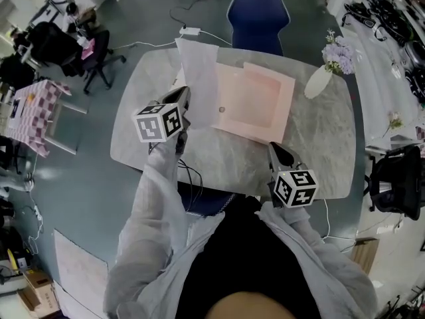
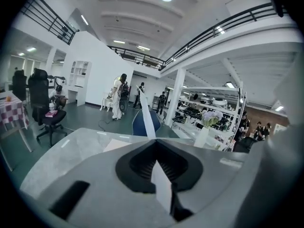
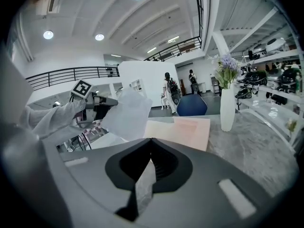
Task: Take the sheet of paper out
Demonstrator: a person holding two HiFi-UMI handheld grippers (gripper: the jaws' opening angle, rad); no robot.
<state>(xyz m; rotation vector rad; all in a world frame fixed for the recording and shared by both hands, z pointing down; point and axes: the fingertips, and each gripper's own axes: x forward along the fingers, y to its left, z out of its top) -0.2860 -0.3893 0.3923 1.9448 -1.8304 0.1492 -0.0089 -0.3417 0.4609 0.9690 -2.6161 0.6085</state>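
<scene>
My left gripper [image 1: 186, 94] is shut on the edge of a white sheet of paper [image 1: 198, 72], which hangs lifted over the table's far left. In the left gripper view the sheet [image 2: 148, 115] shows edge-on, rising out of the closed jaws [image 2: 156, 144]. The pink envelope [image 1: 252, 102] lies flat in the middle of the grey marble table [image 1: 319, 145], to the right of the sheet. My right gripper [image 1: 275, 147] hovers near the table's front edge, shut with nothing in it [image 3: 151, 141]. From there the sheet [image 3: 126, 113], the left gripper [image 3: 102, 101] and the envelope [image 3: 183, 129] are all visible.
A white vase [image 1: 319, 82] with pale flowers [image 1: 339, 53] stands at the table's far right. A blue chair [image 1: 257, 15] sits behind the table. A cable [image 1: 189, 178] hangs off the front edge. People stand far off in the hall [image 2: 118, 96].
</scene>
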